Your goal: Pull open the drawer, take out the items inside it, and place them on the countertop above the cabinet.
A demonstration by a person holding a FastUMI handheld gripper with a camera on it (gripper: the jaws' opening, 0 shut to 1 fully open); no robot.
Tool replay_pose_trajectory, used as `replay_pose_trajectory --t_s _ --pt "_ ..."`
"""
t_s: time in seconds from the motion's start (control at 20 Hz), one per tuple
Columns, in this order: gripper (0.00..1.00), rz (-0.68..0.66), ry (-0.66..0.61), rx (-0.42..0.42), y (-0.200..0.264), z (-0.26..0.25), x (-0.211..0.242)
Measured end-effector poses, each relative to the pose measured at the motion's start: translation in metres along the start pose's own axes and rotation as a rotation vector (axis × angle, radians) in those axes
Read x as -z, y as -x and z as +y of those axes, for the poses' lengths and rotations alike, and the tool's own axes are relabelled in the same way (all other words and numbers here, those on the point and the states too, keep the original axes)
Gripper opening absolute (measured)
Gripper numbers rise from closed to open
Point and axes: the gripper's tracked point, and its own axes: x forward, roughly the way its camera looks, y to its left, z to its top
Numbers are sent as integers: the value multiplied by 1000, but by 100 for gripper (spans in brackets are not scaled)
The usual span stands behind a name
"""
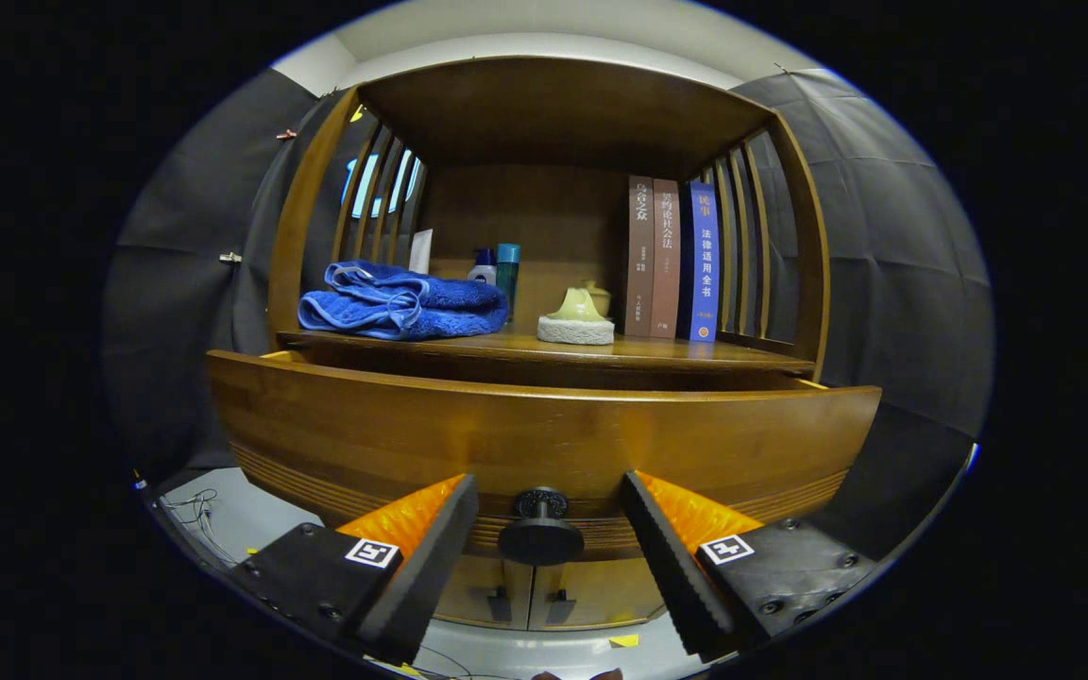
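A wooden drawer [544, 430] stands pulled out from the cabinet, its front panel filling the space just ahead of me. Its dark round knob [541, 529] sits between my fingers, touching neither. My gripper [549, 501] is open, one finger on each side of the knob. The drawer's inside is hidden behind its front panel. Above it lies the countertop [695, 354], which carries a folded blue towel [402, 302] on the left, a pale green item on a white coaster [577, 316] in the middle and three upright books [671, 260] on the right.
Two small bottles [497, 269] stand behind the towel near the shelf's back wall. Slatted wooden sides and a top board enclose the countertop. Below the drawer are two cabinet doors [530, 595] with small handles. Loose wires [195, 505] lie on the light floor at the left.
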Motion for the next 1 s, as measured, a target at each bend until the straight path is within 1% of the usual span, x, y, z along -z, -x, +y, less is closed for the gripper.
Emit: replay_pose_trajectory --t_s 0.2,0.55,0.8,0.95,1.0 --pt "100 10 26 4 -31 2 -2" --pt "100 38 22 -2 -62 2 -3" --pt "100 29 43 4 -62 3 -2" --pt "100 46 48 4 -63 3 0" --pt "100 75 52 -2 -63 4 5"
